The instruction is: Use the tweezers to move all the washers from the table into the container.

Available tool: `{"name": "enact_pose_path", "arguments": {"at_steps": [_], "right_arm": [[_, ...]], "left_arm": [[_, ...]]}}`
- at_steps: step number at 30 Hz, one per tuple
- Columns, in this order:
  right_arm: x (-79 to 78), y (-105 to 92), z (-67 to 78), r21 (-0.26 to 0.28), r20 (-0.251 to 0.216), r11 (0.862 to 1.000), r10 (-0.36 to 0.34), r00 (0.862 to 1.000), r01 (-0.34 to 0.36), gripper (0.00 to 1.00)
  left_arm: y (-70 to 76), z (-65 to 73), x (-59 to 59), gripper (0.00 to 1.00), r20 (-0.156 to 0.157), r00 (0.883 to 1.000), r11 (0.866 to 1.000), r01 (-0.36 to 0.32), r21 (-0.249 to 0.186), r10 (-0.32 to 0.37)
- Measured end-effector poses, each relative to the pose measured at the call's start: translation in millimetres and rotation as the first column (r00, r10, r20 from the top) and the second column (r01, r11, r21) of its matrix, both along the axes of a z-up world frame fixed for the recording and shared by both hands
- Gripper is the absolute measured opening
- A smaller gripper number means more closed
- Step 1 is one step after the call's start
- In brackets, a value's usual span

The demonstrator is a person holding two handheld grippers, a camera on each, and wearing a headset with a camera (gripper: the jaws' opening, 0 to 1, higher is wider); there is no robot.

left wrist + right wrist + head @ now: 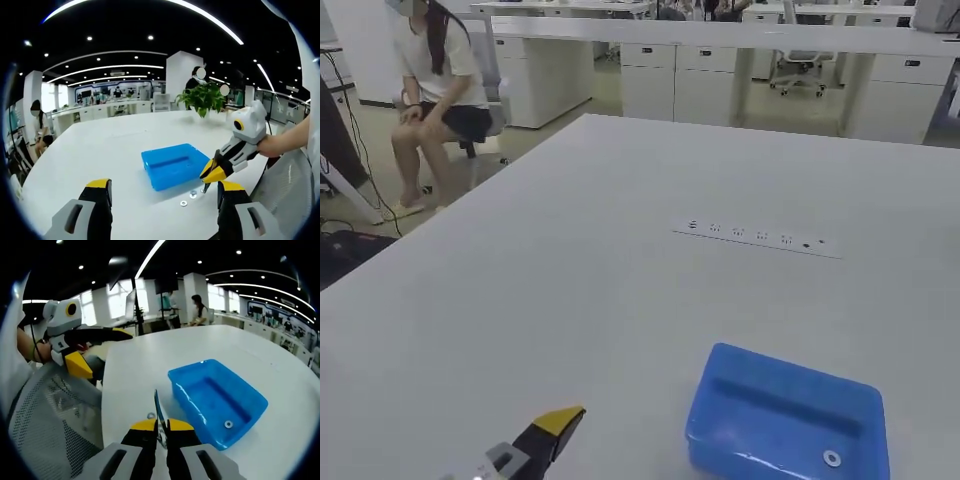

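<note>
Well, the right gripper [160, 427] pinched the tweezers [157, 407] tight, and their thin tips pointed ahead. One washer [150, 415] lay on the table [130, 380] just beside the tips, on the side away from the blue container [215, 397]. The left gripper [164, 186] had its jaws spread wide, holding nothing, and looked farther off.

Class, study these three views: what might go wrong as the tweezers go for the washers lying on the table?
The washers lie flat near the table edge, so the tweezers in the right gripper may flick one off. The left gripper hangs open, apart from the container, so a knock might shift it.
</note>
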State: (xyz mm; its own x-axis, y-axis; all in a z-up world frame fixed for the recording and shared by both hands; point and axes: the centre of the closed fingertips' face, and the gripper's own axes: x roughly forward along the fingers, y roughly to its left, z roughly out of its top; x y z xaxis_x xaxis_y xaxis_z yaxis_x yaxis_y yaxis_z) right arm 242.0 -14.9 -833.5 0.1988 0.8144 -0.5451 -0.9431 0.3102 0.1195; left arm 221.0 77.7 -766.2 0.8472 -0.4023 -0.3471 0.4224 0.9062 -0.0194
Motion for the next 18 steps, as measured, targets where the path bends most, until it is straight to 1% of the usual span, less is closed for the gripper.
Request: {"name": "enact_pose_path", "arguments": {"at_steps": [5, 7, 10, 12, 16, 18], "right_arm": [[0.4, -3.3, -0.6, 0.005, -0.035, 1.0, -0.026, 0.999, 0.027, 0.03], [0.0, -3.8, -0.7, 0.0, -0.037, 1.0, -0.031, 0.999, 0.031, 0.03], [-0.7, -4.3, -1.4, -0.017, -0.021, 1.0, -0.026, 0.999, 0.026, 0.02], [-0.8, -4.1, -1.6, -0.019, -0.017, 1.0, -0.026, 1.0, 0.025, 0.02], [2.9, -3.7, -1.0, -0.008, -0.028, 0.999, -0.049, 0.998, 0.049, 0.03], [6.1, -3.7, -0.9, -0.004, -0.043, 0.998, -0.067, 0.997, 0.067, 0.03]], "left_arm": [[-0.7, -0.1, -0.3, 0.88, -0.001, 1.0, 1.0, 0.002, -0.002, -0.002], [-0.6, -0.2, -0.2, 0.88, -0.002, 1.0, 1.0, 0.001, -0.003, -0.001], [-0.1, -0.4, -0.1, 0.87, -0.004, 1.0, 1.0, -0.001, -0.005, 0.001], [0.3, -0.1, 0.0, 0.87, -0.003, 1.0, 1.0, -0.002, -0.007, 0.002], [1.1, 0.0, 0.0, 0.87, -0.003, 1.0, 1.0, -0.005, -0.01, 0.005], [1.5, 1.2, 0.3, 0.87, 0.001, 1.0, 1.0, -0.007, -0.015, 0.007]]}}
